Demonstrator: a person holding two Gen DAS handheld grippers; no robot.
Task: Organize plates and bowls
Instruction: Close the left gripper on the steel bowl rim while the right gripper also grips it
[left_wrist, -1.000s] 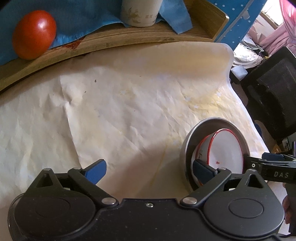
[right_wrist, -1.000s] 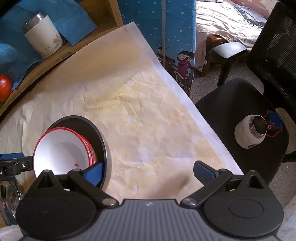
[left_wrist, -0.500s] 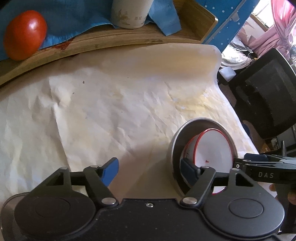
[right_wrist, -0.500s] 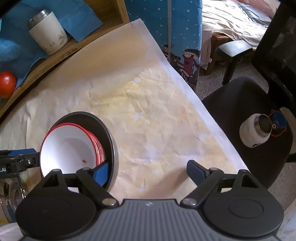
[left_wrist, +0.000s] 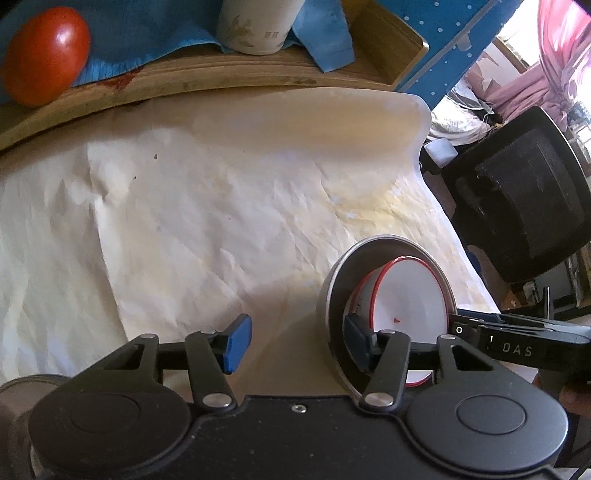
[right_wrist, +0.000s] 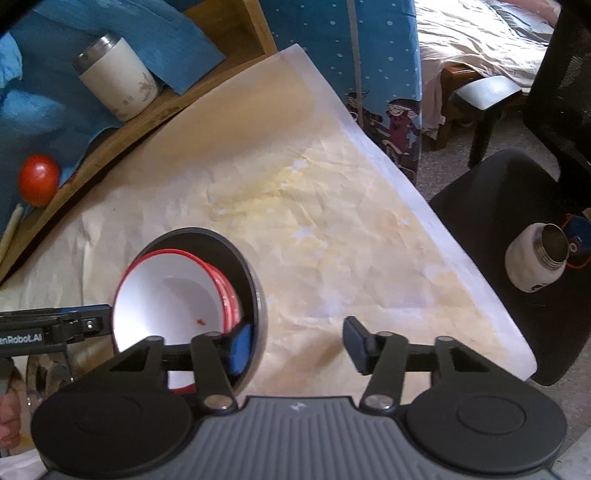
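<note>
We see a metal bowl (left_wrist: 334, 295) at the near right of the paper-covered table (left_wrist: 221, 206), with red-rimmed white bowls (left_wrist: 410, 295) nested inside it. At the far edge, a wooden tray (left_wrist: 221, 75) carries a blue cloth (left_wrist: 147, 33), a tomato (left_wrist: 44, 55) and a white cup (left_wrist: 258, 26). To the right of the table stands a black chair (right_wrist: 517, 229) with an open white bottle (right_wrist: 535, 258) lying on its seat. Nothing stands on the bare paper in front of the bowls.

Our left gripper (left_wrist: 295, 341) straddles the near wall of the metal bowl: one pad is inside, the other outside and well clear of the wall. Our right gripper (right_wrist: 297, 345) straddles the opposite wall the same way, with one blue pad inside by the red rims and the other off to the right over paper. Both pairs of fingers stand about half open, and neither pinches the wall.

Compared with a second ago, both jaws have just been closing, with the bowl's wall between them, and the bowls sit where they were.
</note>
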